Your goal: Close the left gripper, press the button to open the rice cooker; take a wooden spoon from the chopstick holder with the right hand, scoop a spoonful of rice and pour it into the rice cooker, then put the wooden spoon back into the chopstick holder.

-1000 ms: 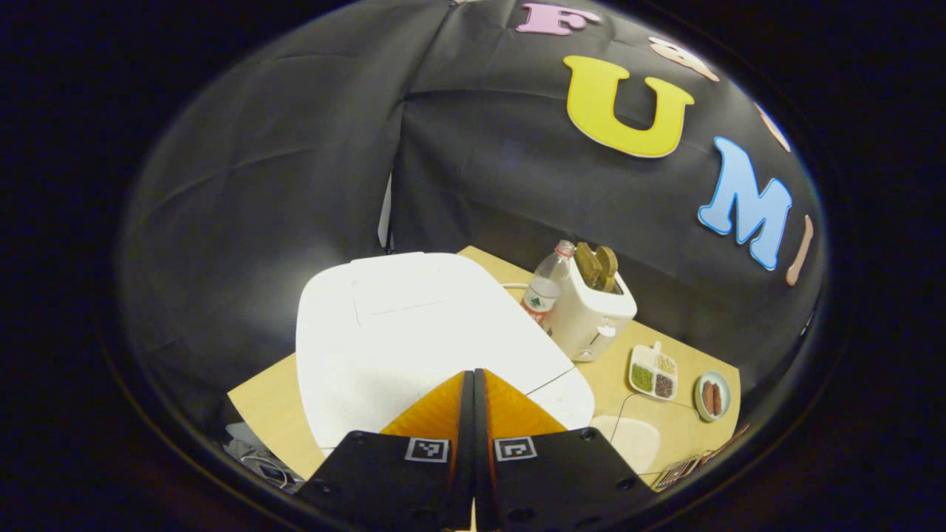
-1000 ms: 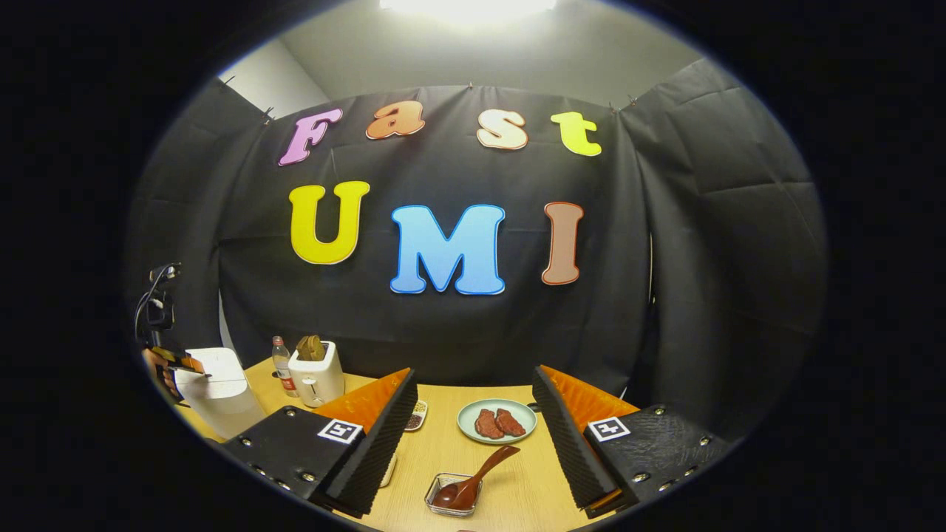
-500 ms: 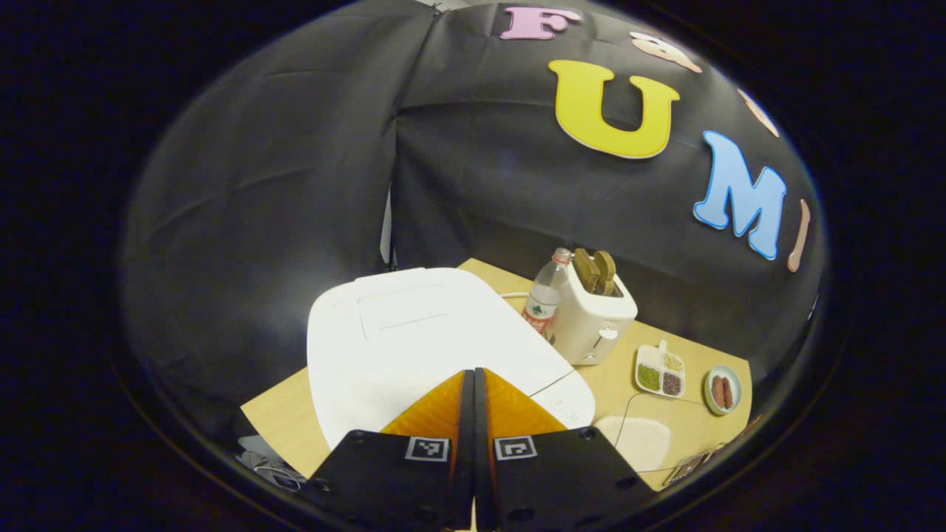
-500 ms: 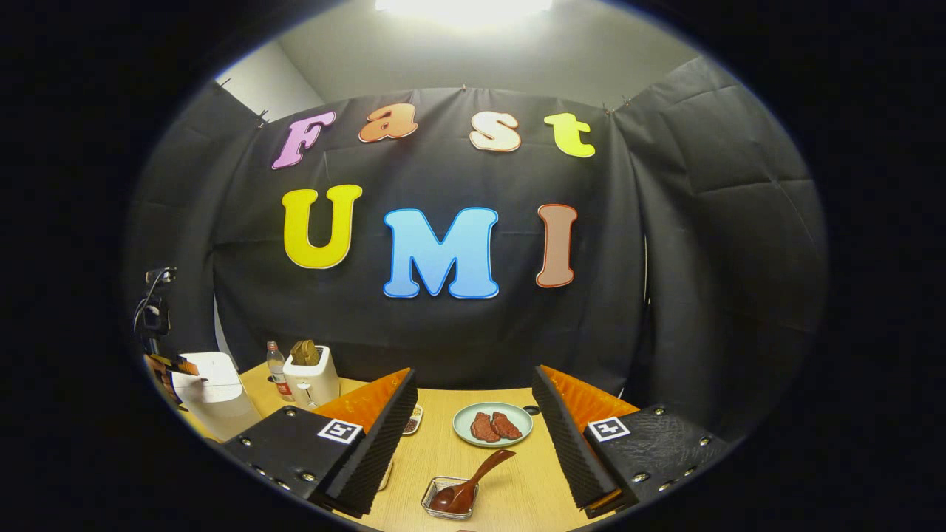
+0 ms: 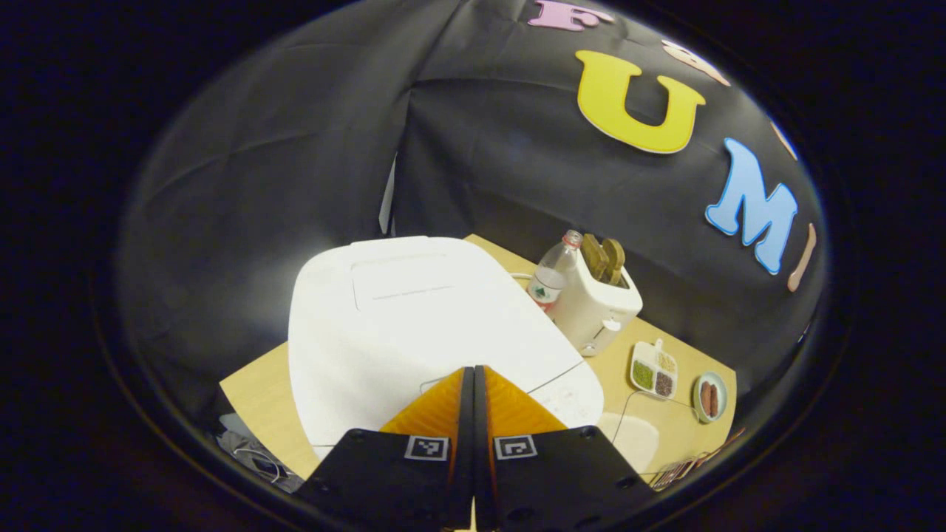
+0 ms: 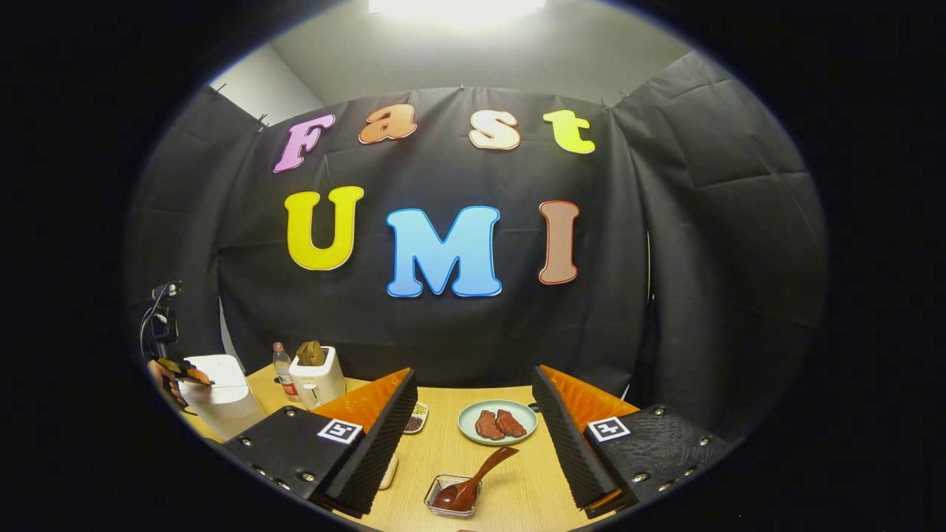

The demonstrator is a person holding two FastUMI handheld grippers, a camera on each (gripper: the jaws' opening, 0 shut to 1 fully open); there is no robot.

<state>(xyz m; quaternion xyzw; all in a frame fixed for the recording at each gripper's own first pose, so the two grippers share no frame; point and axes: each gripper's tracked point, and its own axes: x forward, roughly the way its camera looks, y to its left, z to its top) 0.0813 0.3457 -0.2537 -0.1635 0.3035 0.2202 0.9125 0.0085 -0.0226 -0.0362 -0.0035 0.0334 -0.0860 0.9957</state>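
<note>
Step in hand: pressing the lid button; by my judgement the first step of the task, not yet finished.
Left gripper: jaws fully closed, nothing between them, tips at the front edge of the rice cooker lid, by the seam of the control panel. Actual contact cannot be told.
Change, left side: against half a second ago the cooker sits larger and higher in the left gripper view, and a faint outline shows just ahead of the tips. I read this as the gripper having come down and forward onto the button area.
Lid: shut in both views, so the press has not yet released it.
Right gripper: jaws wide apart and empty, hovering over the bench. Barely shifted over the last second; it looks to be waiting.
Wooden spoon: bowl down in the small clear chopstick holder, handle leaning up and right, between and below the right jaws.
Rice: a pale patch on the bench right of the cooker is probably it, blurred.
Bystanders: toaster and bottle behind the cooker, divided snack dish, plate of meat.
Meaning: a firmer push seems needed before the spoon work can start.
Risk: closed tips slipping off the button.
</note>
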